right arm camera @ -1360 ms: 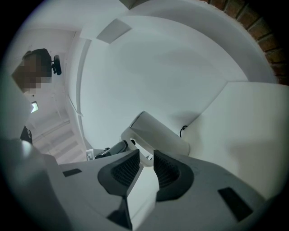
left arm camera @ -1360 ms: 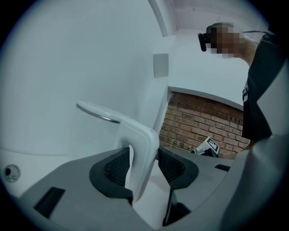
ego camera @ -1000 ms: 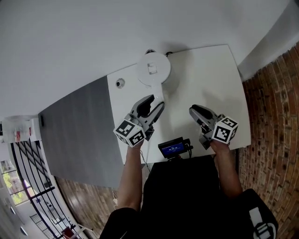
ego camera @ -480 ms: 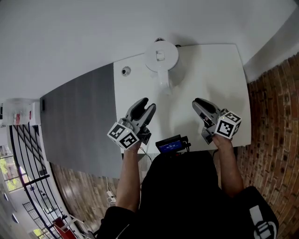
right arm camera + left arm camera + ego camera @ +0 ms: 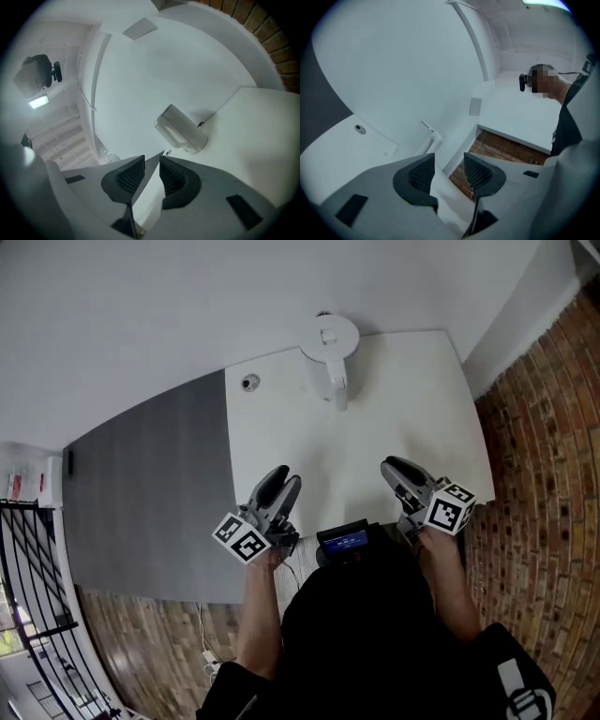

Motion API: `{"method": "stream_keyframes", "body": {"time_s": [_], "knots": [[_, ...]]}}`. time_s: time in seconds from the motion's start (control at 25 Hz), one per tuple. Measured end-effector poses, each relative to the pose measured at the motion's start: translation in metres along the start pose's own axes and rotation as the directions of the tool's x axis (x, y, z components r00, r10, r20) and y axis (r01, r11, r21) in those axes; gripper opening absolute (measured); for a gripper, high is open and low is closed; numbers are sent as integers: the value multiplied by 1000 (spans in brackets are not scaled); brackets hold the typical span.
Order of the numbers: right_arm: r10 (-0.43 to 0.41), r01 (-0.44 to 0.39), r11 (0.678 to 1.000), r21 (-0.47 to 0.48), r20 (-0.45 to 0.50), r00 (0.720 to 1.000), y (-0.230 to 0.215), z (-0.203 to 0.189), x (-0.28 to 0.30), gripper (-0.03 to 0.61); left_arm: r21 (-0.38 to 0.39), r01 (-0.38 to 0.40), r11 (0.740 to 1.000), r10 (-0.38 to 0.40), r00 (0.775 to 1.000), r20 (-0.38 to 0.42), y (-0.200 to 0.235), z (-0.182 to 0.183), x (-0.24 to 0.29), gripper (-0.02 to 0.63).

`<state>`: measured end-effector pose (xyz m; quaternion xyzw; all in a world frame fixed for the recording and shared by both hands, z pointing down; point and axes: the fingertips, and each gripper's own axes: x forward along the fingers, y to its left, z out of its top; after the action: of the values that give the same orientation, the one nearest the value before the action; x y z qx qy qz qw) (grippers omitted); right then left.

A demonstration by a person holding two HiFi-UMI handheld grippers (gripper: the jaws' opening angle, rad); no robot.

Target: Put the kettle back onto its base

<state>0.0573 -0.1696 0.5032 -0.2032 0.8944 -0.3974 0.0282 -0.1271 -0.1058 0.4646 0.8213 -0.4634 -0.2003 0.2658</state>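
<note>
The white kettle (image 5: 329, 341) stands at the table's far edge against the wall, its handle pointing toward me. Any base under it is hidden from above. In the left gripper view the kettle (image 5: 431, 139) is small and far beyond the jaws; the right gripper view shows the kettle (image 5: 180, 129) ahead. My left gripper (image 5: 281, 478) hovers near the table's front edge, open, with nothing between its fingers, as the left gripper (image 5: 449, 165) view confirms. My right gripper (image 5: 390, 468) hangs at the front right, and the right gripper (image 5: 152, 169) has a narrow gap with nothing in it.
The white table (image 5: 412, 399) has a small round fitting (image 5: 249, 382) at its far left corner. A small device with a blue screen (image 5: 345, 540) sits at the front edge between my arms. A grey panel (image 5: 150, 484) lies left, brick floor (image 5: 539, 427) right.
Both grippers have drawn back from the kettle toward the table's front edge, the left one leaving the spot beside the handle. The kettle has stayed at the far edge.
</note>
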Motion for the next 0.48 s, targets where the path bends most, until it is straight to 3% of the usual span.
{"method": "stream_keyframes", "body": {"time_s": [0.16,0.48], "knots": [[-64,65,998,-18,19,998,34,-34,-40,100,-84,90,992,-81,992,100,-17,-4,-25,193],[-204,201,979,45,104,973,53,-77,-115,100,-146,175,974,-161,982,99,-57,-40,-51,193]]}}
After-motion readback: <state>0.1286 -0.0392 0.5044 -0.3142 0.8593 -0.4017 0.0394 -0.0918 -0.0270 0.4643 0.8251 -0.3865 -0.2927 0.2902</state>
